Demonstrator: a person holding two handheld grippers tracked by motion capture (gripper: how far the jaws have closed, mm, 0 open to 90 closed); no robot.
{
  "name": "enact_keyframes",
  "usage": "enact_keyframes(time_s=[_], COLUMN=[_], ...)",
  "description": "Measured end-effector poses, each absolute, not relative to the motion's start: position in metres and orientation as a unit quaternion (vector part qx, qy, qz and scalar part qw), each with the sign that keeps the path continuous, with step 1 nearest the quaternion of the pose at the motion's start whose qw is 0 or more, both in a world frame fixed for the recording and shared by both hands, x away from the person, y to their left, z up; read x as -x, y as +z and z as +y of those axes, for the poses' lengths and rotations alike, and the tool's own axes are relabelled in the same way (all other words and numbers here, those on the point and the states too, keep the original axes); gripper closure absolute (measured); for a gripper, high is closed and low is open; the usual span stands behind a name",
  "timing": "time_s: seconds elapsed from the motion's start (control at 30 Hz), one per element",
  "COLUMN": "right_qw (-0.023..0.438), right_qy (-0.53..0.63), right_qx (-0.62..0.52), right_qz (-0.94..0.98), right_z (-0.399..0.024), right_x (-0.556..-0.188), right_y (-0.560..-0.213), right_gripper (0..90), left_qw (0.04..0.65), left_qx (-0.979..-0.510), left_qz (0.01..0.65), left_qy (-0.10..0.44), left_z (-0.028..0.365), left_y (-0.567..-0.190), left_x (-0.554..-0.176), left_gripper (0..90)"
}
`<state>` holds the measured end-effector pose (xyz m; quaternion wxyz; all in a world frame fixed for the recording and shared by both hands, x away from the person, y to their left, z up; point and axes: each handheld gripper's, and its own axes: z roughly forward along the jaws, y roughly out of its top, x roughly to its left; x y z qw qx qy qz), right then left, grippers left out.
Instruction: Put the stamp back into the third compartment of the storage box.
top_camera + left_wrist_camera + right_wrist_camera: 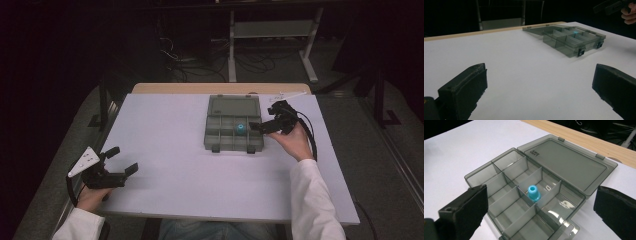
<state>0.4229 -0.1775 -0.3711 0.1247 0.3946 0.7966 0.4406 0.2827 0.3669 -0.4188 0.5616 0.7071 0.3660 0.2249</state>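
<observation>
A grey see-through compartment box sits on the white table at the back middle, its lid lying open and flat behind it. A small blue plug-like piece stands in one middle compartment. My right gripper hovers at the box's right edge, open, with nothing between its jaws. My left gripper rests near the table's front left corner, open and empty, far from the box.
The white table top has a wooden strip along its far edge. A white stand and cables lie on the dark floor beyond. The other box compartments look empty.
</observation>
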Motion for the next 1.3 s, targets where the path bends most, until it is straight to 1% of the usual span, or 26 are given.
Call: enact_keyframes(time_s=[0.27,1.0,1.17,1.3], right_qw=[0.12,0.135,0.154,0.16], right_qy=[0.461,0.496,0.498,0.507], right_qx=[-0.398,-0.4,-0.397,-0.399], right_qz=[0.784,0.759,0.756,0.747], right_z=[-0.187,-0.206,-0.209,-0.214], right_x=[-0.412,-0.374,-0.366,-0.361], right_y=[-0.372,-0.387,-0.389,-0.39], right_gripper=[0.0,0.0,0.0,0.0], left_qw=[0.562,0.56,0.56,0.56], left_qx=[-0.708,-0.711,-0.711,-0.711], left_qz=[0.364,0.36,0.36,0.359], left_qy=[0.226,0.226,0.227,0.227], left_z=[0.367,0.367,0.367,0.367], left_y=[-0.419,-0.417,-0.418,-0.417], left_x=[-0.283,-0.282,-0.282,-0.282], left_gripper=[0.0,0.0,0.0,0.0])
